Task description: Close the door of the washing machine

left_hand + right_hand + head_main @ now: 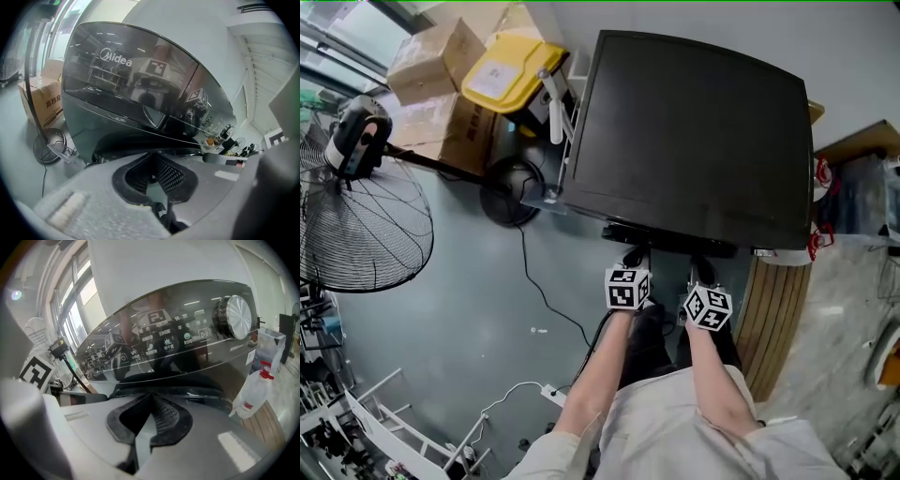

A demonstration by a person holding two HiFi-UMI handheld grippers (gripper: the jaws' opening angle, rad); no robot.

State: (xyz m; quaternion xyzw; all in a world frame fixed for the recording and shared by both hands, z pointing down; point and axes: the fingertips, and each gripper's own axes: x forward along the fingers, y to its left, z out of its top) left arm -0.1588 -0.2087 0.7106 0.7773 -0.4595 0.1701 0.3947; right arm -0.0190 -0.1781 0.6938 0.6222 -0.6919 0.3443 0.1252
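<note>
Where grippers point(153, 158) point(151, 397) point, washing machine's point(694, 131) inside is hidden.

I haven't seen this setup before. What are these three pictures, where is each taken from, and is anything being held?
No robot here: a person stands at a dark washing machine with a two-jaw tool in each hand. The head view comes from a camera on the person's head, looking down on the machine's top, the forearms and the marker cubes, which are part of the tools. The other two pictures come from cameras riding on the tools. The left tool faces the glossy front panel; the right tool faces the control dial. Both have their jaws together at the tips, holding nothing. The door's curved upper edge shows beyond the jaws; whether it is fully shut I cannot tell. A fan stands on the floor at left.
</note>
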